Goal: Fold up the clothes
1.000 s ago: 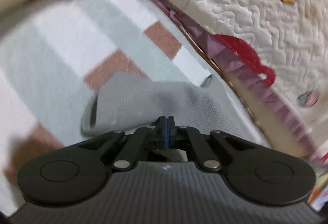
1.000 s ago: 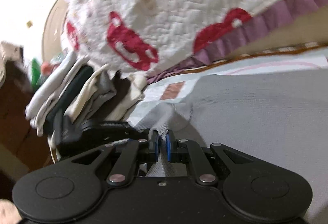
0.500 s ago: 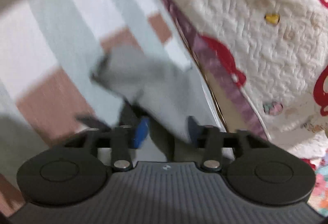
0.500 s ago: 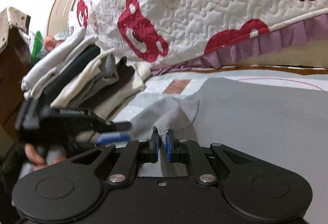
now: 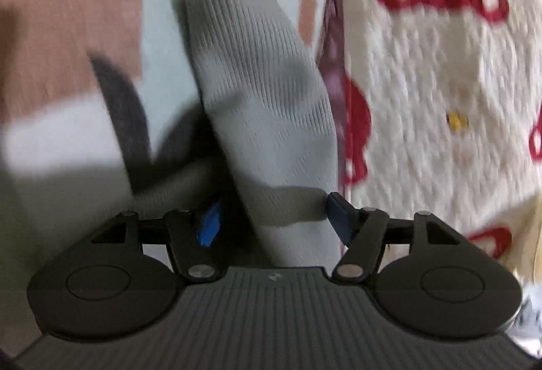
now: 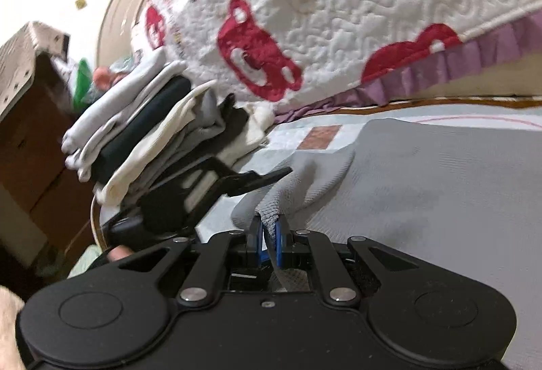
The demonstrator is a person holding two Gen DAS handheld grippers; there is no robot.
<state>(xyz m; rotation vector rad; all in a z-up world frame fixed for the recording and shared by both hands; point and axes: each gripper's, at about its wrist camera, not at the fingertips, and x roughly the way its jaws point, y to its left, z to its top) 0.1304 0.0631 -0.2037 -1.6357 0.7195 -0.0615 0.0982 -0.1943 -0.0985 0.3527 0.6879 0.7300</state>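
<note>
A grey knit garment (image 6: pixel 440 187) lies spread on the checked bed sheet (image 6: pixel 318 138). My right gripper (image 6: pixel 269 243) is shut on a raised fold at the garment's near-left edge. In the left wrist view a narrow ribbed part of the grey garment (image 5: pixel 264 99) runs away from me between the blue pads (image 5: pixel 210 224). My left gripper (image 5: pixel 274 221) is open around it, the jaws wide apart. One of its black fingers (image 6: pixel 267 177) shows in the right wrist view, just left of the fold.
A quilt with red bears (image 6: pixel 338 31) is heaped along the far side, also filling the right of the left wrist view as the quilt (image 5: pixel 440 82). A stack of folded clothes (image 6: pixel 152 133) sits at the left, with a brown box (image 6: pixel 30 119) behind it.
My left gripper has gone from shut to wide open, letting go of the grey cloth, and its view has swung. The right gripper stays shut on the fold.
</note>
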